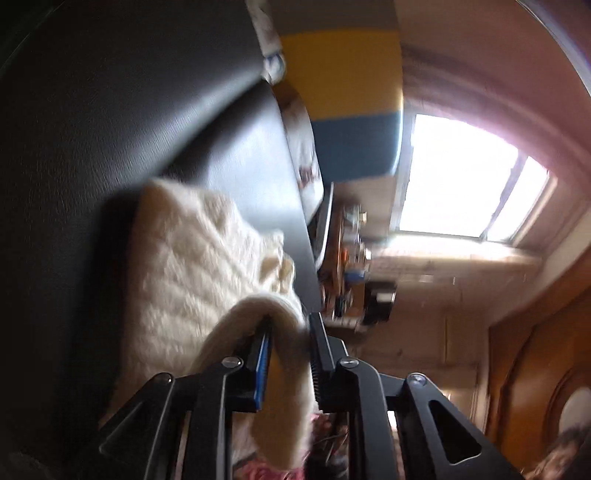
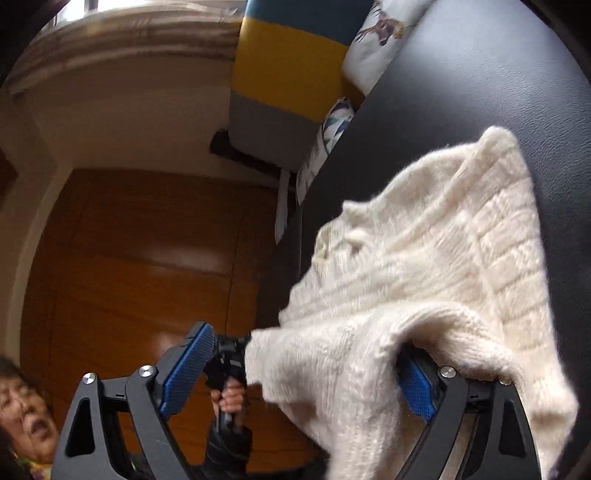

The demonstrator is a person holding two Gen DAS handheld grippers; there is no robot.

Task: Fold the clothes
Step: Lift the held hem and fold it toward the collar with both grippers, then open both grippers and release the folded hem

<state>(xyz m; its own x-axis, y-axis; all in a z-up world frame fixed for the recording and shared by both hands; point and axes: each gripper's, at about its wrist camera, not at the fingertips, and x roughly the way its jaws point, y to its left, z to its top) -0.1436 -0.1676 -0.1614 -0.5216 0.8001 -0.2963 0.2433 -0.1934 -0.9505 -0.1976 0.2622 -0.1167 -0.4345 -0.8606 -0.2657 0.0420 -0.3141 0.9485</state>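
Note:
A cream knitted sweater [image 1: 192, 258] lies on a black leather surface [image 1: 110, 110]; both views are tilted sideways. My left gripper [image 1: 291, 323] is shut on a rolled edge of the sweater, and the cloth runs down between its blue pad and black finger. In the right wrist view the sweater [image 2: 443, 251] drapes over my right gripper's right finger [image 2: 417, 387] and hangs into the gap. My right gripper [image 2: 301, 343] stands wide open, its left pad [image 2: 188, 369] bare. A hand [image 2: 231, 400] holds the left gripper [image 2: 229, 354] at the sweater's lifted corner.
A cushion striped yellow, blue and grey [image 2: 288, 70] and printed pillows [image 2: 384, 33] sit along the black surface's edge. A bright window [image 1: 461, 177], a cluttered shelf [image 1: 347, 266] and a wooden door [image 2: 140, 258] lie beyond. A person's head shows at the lower left [image 2: 22, 413].

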